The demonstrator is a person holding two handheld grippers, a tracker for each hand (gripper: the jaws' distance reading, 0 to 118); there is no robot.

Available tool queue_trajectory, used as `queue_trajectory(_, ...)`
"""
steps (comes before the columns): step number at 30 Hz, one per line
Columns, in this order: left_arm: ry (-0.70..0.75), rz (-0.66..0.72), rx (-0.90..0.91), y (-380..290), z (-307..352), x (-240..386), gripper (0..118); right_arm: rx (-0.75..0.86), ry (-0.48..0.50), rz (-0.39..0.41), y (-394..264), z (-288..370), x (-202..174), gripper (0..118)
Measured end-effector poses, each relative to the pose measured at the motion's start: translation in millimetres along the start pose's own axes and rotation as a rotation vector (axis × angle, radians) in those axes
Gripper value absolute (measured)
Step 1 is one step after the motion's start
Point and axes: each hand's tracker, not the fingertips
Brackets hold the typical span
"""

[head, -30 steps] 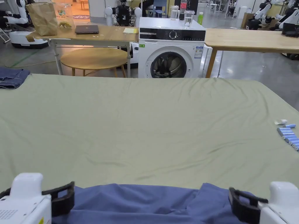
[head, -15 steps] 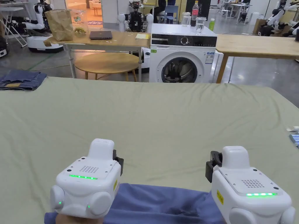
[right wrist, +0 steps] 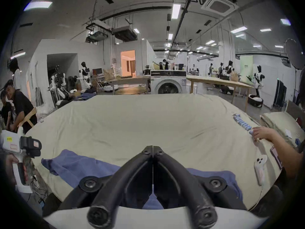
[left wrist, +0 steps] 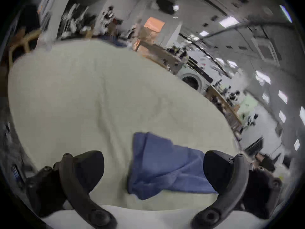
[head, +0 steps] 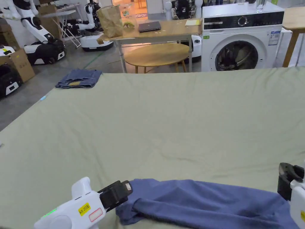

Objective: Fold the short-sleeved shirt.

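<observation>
The blue short-sleeved shirt (head: 202, 205) lies bunched in a long band along the near edge of the green-covered table (head: 166, 119). My left gripper (head: 126, 188) is low at the shirt's left end, turned on its side. In the left gripper view it (left wrist: 152, 158) stands wide open, with the shirt's end (left wrist: 163, 164) on the table between the jaws, closer to the right one. My right gripper (head: 285, 173) hovers at the shirt's right end. Its jaws (right wrist: 153, 147) are pressed together with nothing seen between them, and the shirt (right wrist: 79, 164) passes underneath.
Folded jeans (head: 79, 79) lie at the table's far left corner. Beyond the table stand a washing machine (head: 241, 35) and wooden tables (head: 158, 53). On the right edge are several blue cylinders (right wrist: 242, 123), another person's hand (right wrist: 262, 132) and a white device (right wrist: 260, 168).
The head camera has swung left. Both grippers came off the shirt's middle and moved apart: the left one dropped to the shirt's left end, the right one went out to the right end.
</observation>
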Motion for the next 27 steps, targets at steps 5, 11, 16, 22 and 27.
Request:
queue_trajectory(5, -0.449, 0.516, -0.229, -29, -57, -74, 117, -0.024, 0.007, -0.007, 0, -1, -2, 0)
queue_trajectory(11, -0.447, 0.474, -0.091, -34, -89, -24, 107, -0.027, -0.008, -0.002, 3, 1, 1, 0)
queue_trajectory(16, -0.233, 0.506, -0.136, -27, -114, -29, 1, -0.029, -0.031, -0.014, 3, 5, 11, 0)
queue_trajectory(22, -0.100, 0.159, -0.014, -2, -65, -2, 1, -0.027, -0.054, -0.040, 0, 12, 24, 0)
queue_trajectory(27, 0.157, -0.239, 0.123, 19, -31, 36, 1, -0.026, -0.061, -0.042, -3, 16, 31, 0)
